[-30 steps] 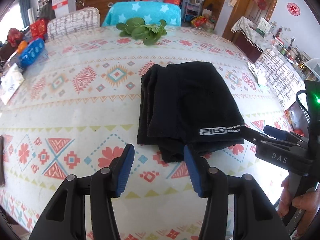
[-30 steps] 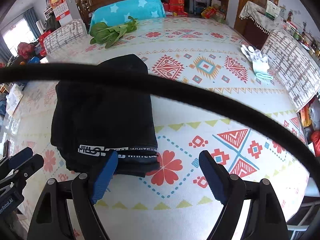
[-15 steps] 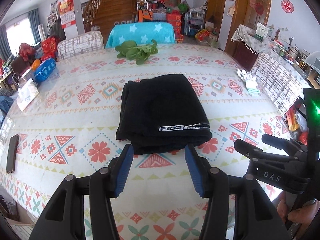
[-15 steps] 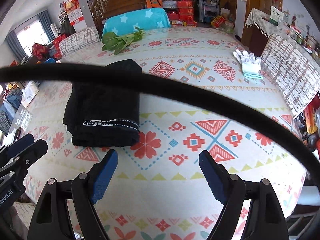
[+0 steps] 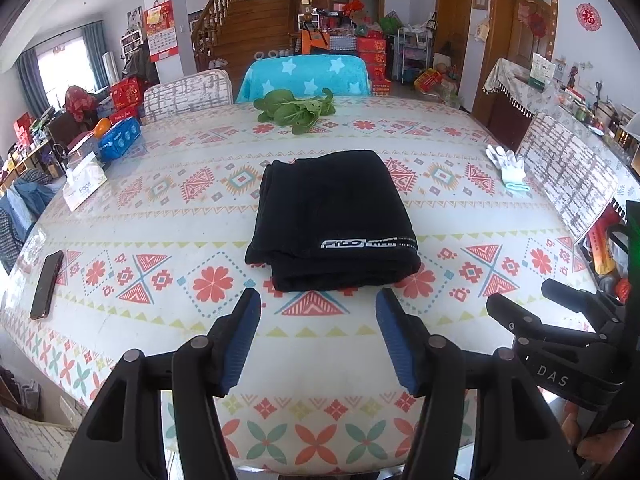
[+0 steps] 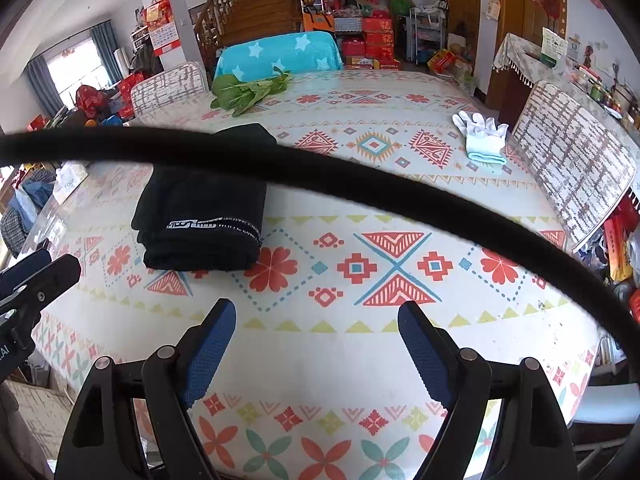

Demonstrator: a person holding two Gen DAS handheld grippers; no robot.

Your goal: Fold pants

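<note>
The black pants [image 5: 332,216] lie folded into a compact rectangle on the patterned tablecloth [image 5: 160,216], white logo band toward me. They also show in the right wrist view [image 6: 204,216]. My left gripper [image 5: 318,312] is open and empty, hovering just short of the pants' near edge. My right gripper [image 6: 316,320] is open and empty, to the right of the pants and apart from them. It also shows at the right edge of the left wrist view [image 5: 560,312]. A black cable [image 6: 360,184] crosses the right wrist view.
Leafy greens [image 5: 296,108] lie at the table's far side. White gloves [image 5: 508,164] lie at the right, a phone [image 5: 46,284] and a tissue box [image 5: 84,186] at the left. Chairs [image 5: 188,94] stand around the table.
Both grippers have pulled back and up from the folded pants toward the table's near edge. The pants have stayed in place.
</note>
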